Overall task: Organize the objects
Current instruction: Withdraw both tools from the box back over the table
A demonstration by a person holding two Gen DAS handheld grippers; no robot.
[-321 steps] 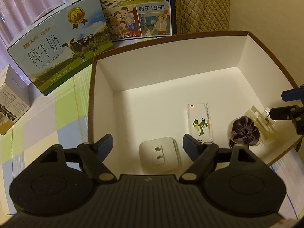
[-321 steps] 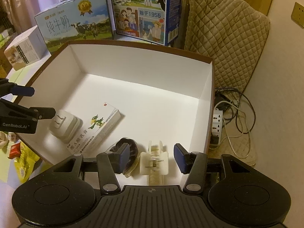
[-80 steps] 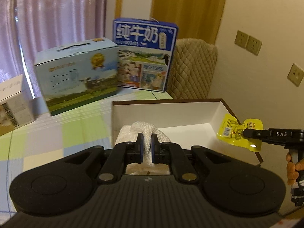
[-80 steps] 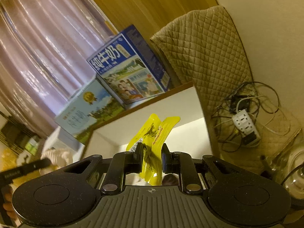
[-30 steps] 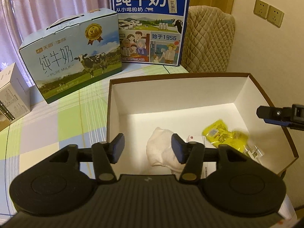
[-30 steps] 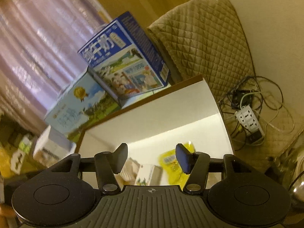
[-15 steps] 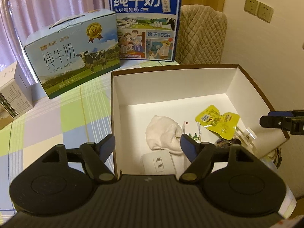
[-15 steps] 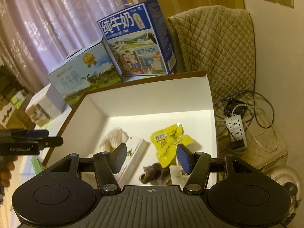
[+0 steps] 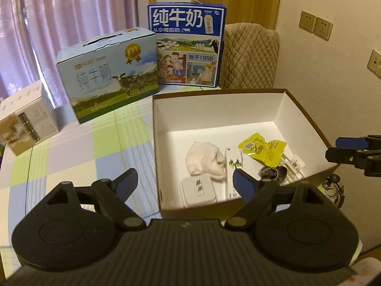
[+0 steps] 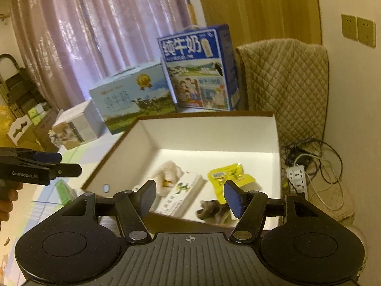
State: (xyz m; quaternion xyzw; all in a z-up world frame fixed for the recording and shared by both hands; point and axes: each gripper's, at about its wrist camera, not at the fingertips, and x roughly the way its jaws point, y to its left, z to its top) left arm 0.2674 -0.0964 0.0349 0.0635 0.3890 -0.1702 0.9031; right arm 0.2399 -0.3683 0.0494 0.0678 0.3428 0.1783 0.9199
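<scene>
Both tools hang free above the near edge of the box (image 9: pixel 281 109), and neither carries anything: the left hand-held gripper (image 9: pixel 184 178) stands wide, jaws spread over the box's near left corner, and the right hand-held gripper (image 10: pixel 190 194) is wide too, empty over the near wall. Everything gathered sits inside, crowded into the near half: the white charger (image 9: pixel 198 189) at about seven o'clock on the box floor, the crumpled white cloth (image 9: pixel 204 160) just beyond it and touching the slim medicine carton (image 9: pixel 232 166), the yellow snack pouch (image 9: pixel 263 149) toward three o'clock, the dark hair scrunchie (image 9: pixel 271 173) and the clear hair clip (image 9: pixel 293 164) tucked under and beside it. Here's the risk as I see it: that pouch lies partly on top of the clip and scrunchie, so any reach into that corner could drag the neighbours along. On the tabletop (image 9: pixel 71 147) to the left, a small green packet (image 10: pixel 62 190) lies outside the box in the right wrist view; my guess is it's next. The box sits near the tabletop's right edge, so a downward bump on its wall could tip or shift it.
</scene>
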